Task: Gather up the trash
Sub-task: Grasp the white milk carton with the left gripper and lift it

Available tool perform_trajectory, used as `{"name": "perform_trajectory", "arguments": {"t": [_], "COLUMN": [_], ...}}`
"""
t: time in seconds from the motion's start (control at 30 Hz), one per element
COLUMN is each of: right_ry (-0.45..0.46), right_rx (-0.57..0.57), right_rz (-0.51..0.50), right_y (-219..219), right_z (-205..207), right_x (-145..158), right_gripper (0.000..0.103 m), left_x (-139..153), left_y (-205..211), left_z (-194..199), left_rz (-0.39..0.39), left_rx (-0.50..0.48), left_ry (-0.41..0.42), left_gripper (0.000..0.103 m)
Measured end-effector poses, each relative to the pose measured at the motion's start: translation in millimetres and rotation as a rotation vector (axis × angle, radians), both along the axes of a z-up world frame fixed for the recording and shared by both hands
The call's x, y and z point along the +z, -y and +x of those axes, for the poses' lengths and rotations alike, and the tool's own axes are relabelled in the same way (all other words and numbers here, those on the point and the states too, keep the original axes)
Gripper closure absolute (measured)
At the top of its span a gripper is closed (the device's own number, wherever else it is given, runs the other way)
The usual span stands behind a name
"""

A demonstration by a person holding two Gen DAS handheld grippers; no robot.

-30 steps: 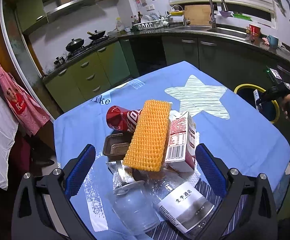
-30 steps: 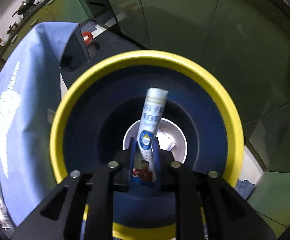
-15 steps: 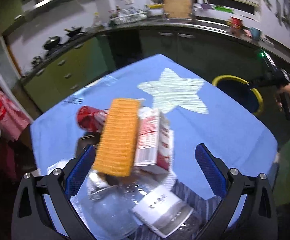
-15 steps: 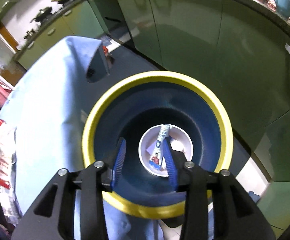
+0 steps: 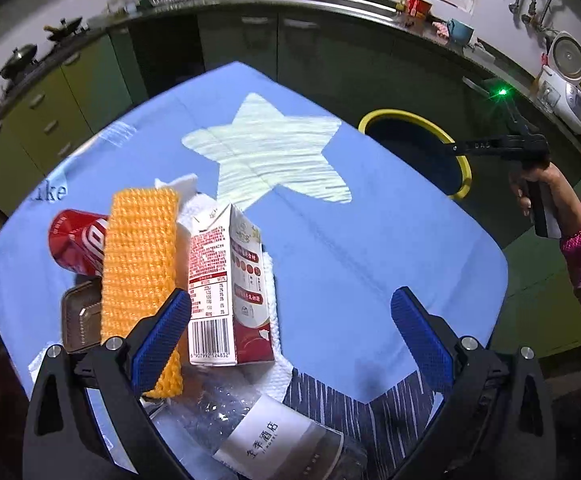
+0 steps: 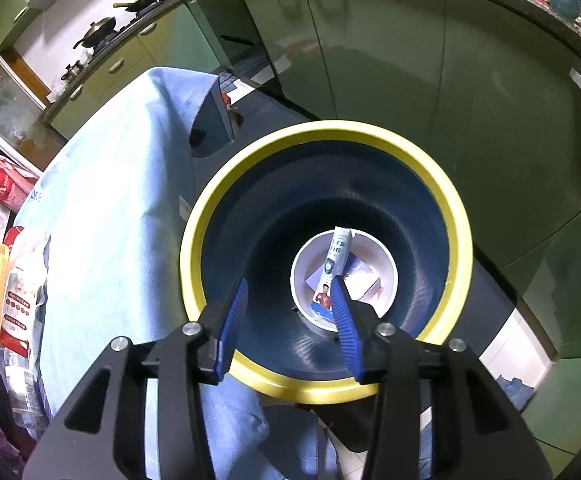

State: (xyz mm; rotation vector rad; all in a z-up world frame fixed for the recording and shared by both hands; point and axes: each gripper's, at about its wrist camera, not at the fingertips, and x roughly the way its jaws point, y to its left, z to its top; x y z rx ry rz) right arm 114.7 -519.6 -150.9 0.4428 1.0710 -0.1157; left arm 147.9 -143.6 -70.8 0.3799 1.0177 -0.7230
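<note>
I am holding my right gripper [image 6: 290, 320] over the yellow-rimmed bin [image 6: 456, 216] beside the table [image 5: 370, 248], its blue pads spread apart and gripping nothing. Down in the bin a small tube [image 6: 336, 258] is lying tilted inside a white bowl [image 6: 388, 276]. My left gripper [image 5: 294, 338] is hovering above the heap of trash at the near end of the blue cloth, its jaws wide apart and empty. Between and just beyond them a milk carton [image 5: 226, 280] is standing upright, an orange sponge [image 5: 140, 256] is leaning beside it, a red can [image 5: 76, 240] is lying behind, and a clear plastic bottle [image 5: 262, 436] is lying nearest me.
</note>
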Motion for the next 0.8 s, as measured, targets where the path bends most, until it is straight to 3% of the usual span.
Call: {"name": "perform_trajectory", "arguments": {"t": [0.3,0.5,0.8], "right_ry": [-0.007,-0.014,-0.016], "right_rx": [0.026,0.028,0.034], "right_rz": [0.004,0.01,0.014], "right_y": [-7.4,-8.0,-9.1], "right_z": [5.3,6.9,7.6], "right_x": [-6.4,-10.0,-8.1], "right_gripper": [0.062,0.062,0.061], "left_x": [-18.6,-25.1,-41.6], "left_y": [4.7,2.4,3.7], "left_z": [24.6,36.0,45.1], "left_rz": [-0.019,0.038,0.085], "left_rx": [0.004,0.05,0.051], "left_ry": [-0.157,-0.124,-0.164], "left_gripper": [0.005,0.005,0.005]}}
